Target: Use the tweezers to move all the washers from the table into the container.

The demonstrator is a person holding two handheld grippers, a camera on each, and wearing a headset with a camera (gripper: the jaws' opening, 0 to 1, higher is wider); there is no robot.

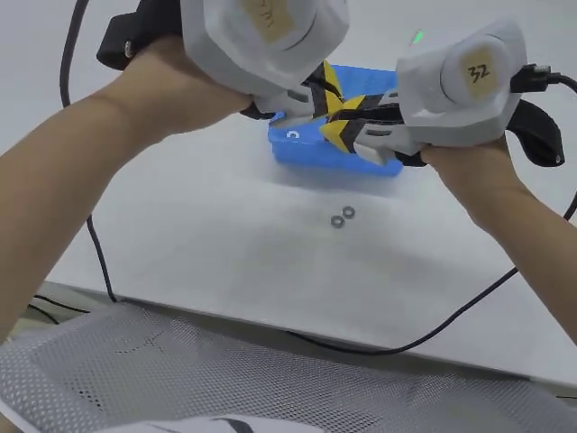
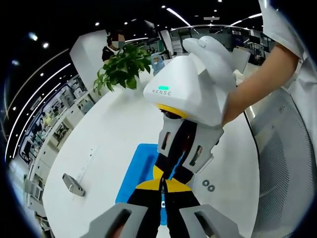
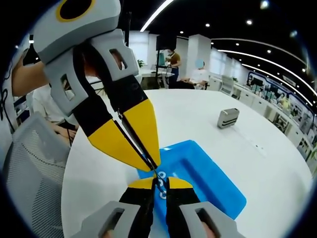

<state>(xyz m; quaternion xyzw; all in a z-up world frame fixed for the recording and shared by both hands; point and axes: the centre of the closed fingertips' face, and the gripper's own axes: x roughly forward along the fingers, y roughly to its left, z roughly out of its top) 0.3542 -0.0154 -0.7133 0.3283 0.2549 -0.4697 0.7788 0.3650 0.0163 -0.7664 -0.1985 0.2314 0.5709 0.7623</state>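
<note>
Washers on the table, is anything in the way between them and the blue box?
Nothing visible. The two washers lie on bare white table just before the blue container. The left gripper and right gripper, shut on the tweezers, hang above the container, not in between.

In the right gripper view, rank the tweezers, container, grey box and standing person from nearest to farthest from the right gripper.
From the right gripper:
1. tweezers: tip right at its jaw tips.
2. container: just beyond and below the jaws, on the table.
3. grey box: farther out on the table, upper right.
4. standing person: beyond the table, top centre.
</note>
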